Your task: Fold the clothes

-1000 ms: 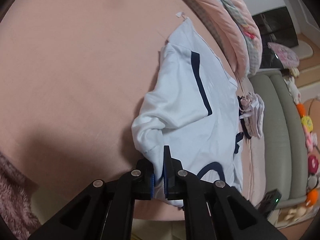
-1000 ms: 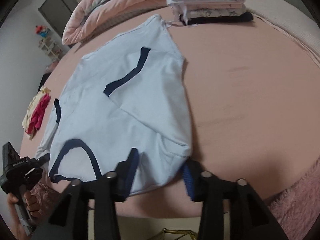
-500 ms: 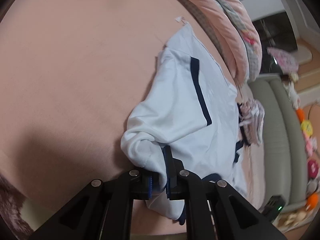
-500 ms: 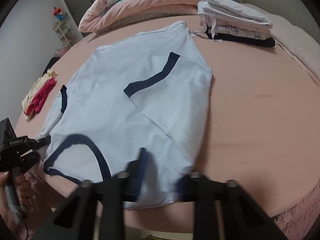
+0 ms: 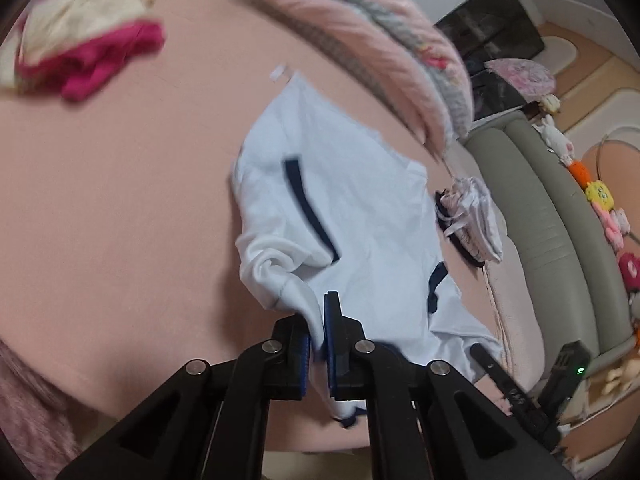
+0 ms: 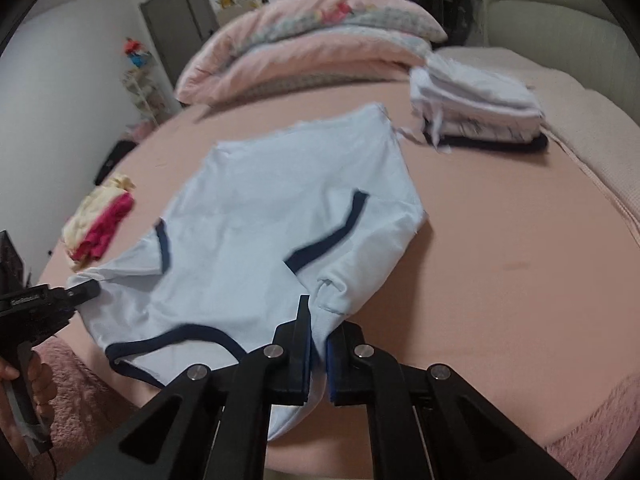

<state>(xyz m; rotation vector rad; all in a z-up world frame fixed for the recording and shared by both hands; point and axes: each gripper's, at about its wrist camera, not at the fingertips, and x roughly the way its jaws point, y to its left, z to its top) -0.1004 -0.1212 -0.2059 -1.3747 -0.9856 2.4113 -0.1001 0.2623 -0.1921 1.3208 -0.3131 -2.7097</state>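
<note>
Gripping the near edge of the pale blue shirt, both tools are clenched on fabric: left tool on a bunched shoulder corner, right tool on the opposite shoulder. Shirt lies mid-bed. Far right: folded stack. Risk: bunched cloth slipping, skewing the fold.

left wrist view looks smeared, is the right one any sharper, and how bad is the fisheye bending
Left wrist view: motion blur smears the pink and cream clothes pile and quilt; the left claw stays crisp. Right wrist view: milder blur, softest on the folded stack. Both views: dark round corners, and the bed bulges.
</note>
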